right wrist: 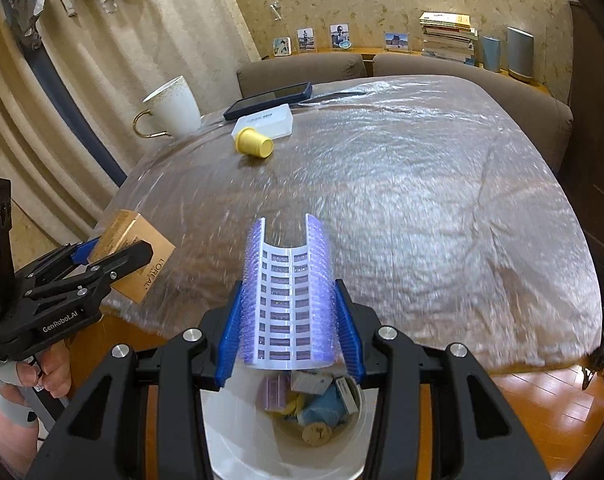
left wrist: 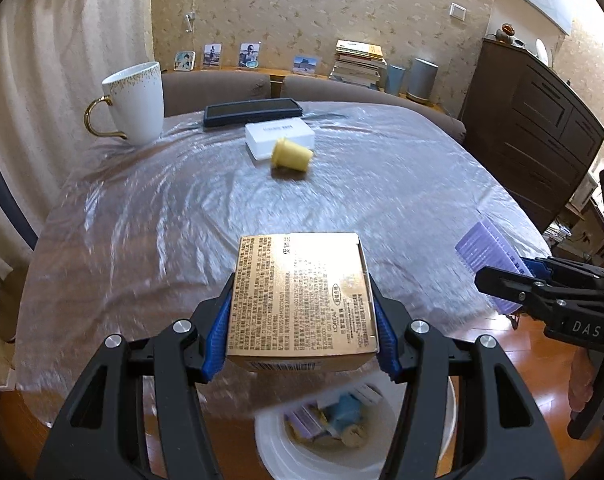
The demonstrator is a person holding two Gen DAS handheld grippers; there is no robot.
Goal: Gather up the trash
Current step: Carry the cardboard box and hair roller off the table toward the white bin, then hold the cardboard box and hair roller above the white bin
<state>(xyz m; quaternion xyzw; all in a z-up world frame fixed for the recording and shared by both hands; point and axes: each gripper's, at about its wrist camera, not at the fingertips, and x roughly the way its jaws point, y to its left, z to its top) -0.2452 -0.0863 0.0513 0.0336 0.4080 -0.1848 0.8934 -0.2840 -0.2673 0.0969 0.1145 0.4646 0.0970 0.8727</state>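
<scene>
Far left on the tabletop: mug, upright near the edge, probably a keeper and so left alone. Toward the back, dark phone and white case side by side, likewise not trash by the look of them. Just in front, yellow cup on its side, apart from the tools, likely trash yet to fetch. Nearer, left tool clamped on gold box across two opposite walls, blue pads flat against the card, jaws part-way apart only because the box is that wide. Box carried tilted at the tabletop's near edge, bin on the floor below, presumably lined up for a drop. Bin partly filled with small packs and scraps, set close under the edge so that things need only be let go. Right of the box, right tool squeezed narrow on purple pack, the thin sheet bowed into a trough between the pads. Bowing probably stiffens it and stops a slip. Pack held over the bin mouth, ready, at a guess, for release alongside the box.
</scene>
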